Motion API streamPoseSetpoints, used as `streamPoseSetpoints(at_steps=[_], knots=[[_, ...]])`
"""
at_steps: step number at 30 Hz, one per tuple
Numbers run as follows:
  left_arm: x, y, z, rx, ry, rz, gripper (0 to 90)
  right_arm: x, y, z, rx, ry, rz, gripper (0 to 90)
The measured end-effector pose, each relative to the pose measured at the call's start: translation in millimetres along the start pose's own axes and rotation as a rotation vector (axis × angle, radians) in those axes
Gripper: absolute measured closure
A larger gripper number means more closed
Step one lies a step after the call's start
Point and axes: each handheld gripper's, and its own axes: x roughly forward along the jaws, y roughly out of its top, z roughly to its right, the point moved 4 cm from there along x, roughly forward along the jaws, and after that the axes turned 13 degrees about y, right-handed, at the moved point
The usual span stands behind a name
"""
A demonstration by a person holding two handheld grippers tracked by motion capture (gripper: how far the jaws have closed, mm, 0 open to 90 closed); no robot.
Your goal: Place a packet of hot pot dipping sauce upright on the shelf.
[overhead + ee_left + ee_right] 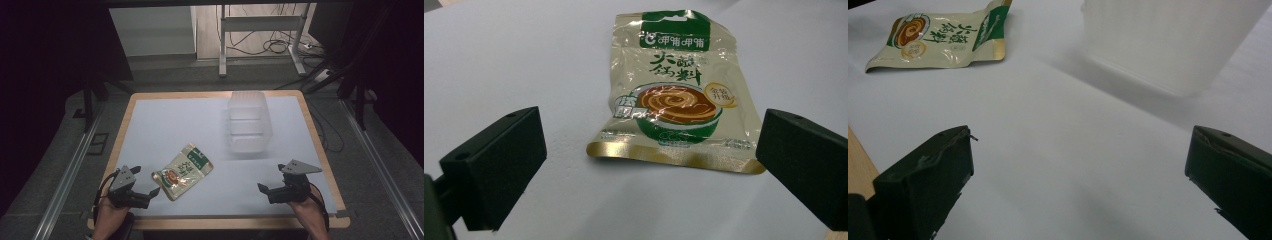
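Observation:
A gold and green sauce packet [183,171] lies flat on the white table sheet [175,125], front left of centre. In the left gripper view the packet [679,95] lies just ahead of the wide-apart jaws, its gold bottom seam nearest. My left gripper [148,188] stands open right beside the packet's near corner. My right gripper [265,190] stands open at the front right with nothing between its fingers. A clear plastic container [248,122] stands at the back right of the sheet. In the right gripper view the container [1168,40] is ahead right and the packet [943,35] far left.
The table's wooden edge [320,150] frames the sheet. Beyond the table are a white metal stand [260,30], loose cables [280,47] on the floor and dark curtains on both sides. Bare sheet lies between the two grippers.

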Motion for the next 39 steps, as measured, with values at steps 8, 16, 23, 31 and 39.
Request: streamPoseSetpoints(at_steps=[8,16,23,31,39], knots=[[0.0,0.0,0.2,0.004,0.004,0.001,0.0,5.9,6.3,-2.4,0.000,0.004,0.011,0.0],[0.0,0.0,0.4,0.005,0.004,0.002,0.0,15.5,15.9,-5.5,-0.017,0.059,0.006,0.0],[0.3,-0.1,0.7,0.009,0.001,0.002,0.0,25.9,22.9,-8.3,-0.036,0.089,-0.009,0.0],[0.3,0.0,0.7,0.011,0.002,0.004,0.0,35.7,32.0,-10.1,-0.046,0.105,-0.010,0.0],[0.2,0.1,0.8,0.010,-0.003,0.006,0.0,47.6,38.3,-12.2,-0.077,0.119,-0.018,0.0]])
